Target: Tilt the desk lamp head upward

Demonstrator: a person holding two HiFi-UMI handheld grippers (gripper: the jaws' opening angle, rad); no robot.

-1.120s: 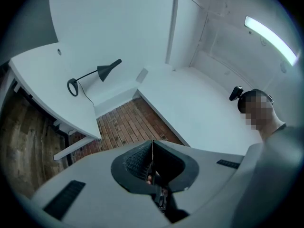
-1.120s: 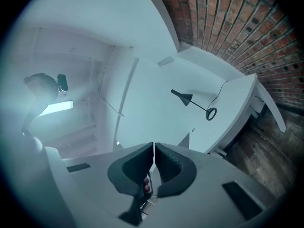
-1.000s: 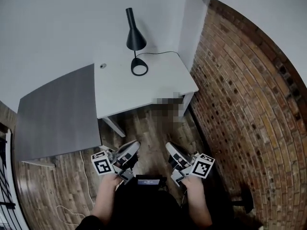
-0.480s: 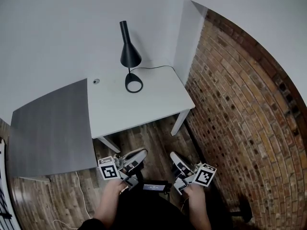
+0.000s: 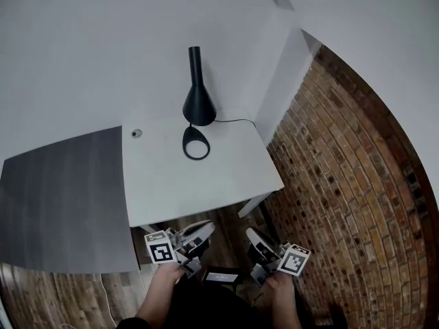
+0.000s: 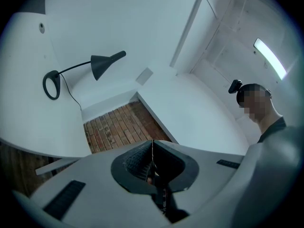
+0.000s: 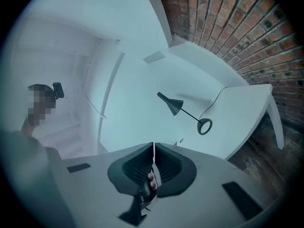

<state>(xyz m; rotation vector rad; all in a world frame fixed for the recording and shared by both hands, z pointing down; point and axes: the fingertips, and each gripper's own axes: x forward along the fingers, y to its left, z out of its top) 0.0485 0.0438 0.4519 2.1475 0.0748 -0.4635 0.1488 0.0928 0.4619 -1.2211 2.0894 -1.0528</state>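
A black desk lamp [image 5: 197, 105] with a cone head and a ring base [image 5: 195, 143] stands at the back of the white desk [image 5: 206, 184], its cord [image 5: 233, 121] trailing right to the wall. The lamp also shows small in the left gripper view [image 6: 102, 64] and the right gripper view [image 7: 176, 106]. Both grippers are held low near the person's body, short of the desk's front edge. My left gripper [image 5: 201, 230] is shut and holds nothing. My right gripper [image 5: 252, 236] is shut too, also with nothing in it.
A grey tabletop [image 5: 62, 197] adjoins the white desk on the left. A red brick wall [image 5: 350, 184] runs along the right, a white wall [image 5: 103, 53] behind the desk. A small round grommet [image 5: 136, 133] sits at the desk's back left. The floor is wood plank [image 5: 68, 300].
The person has walked toward the desk: desk and lamp sit lower and nearer in the head view. Both grippers stay shut in front of the body.
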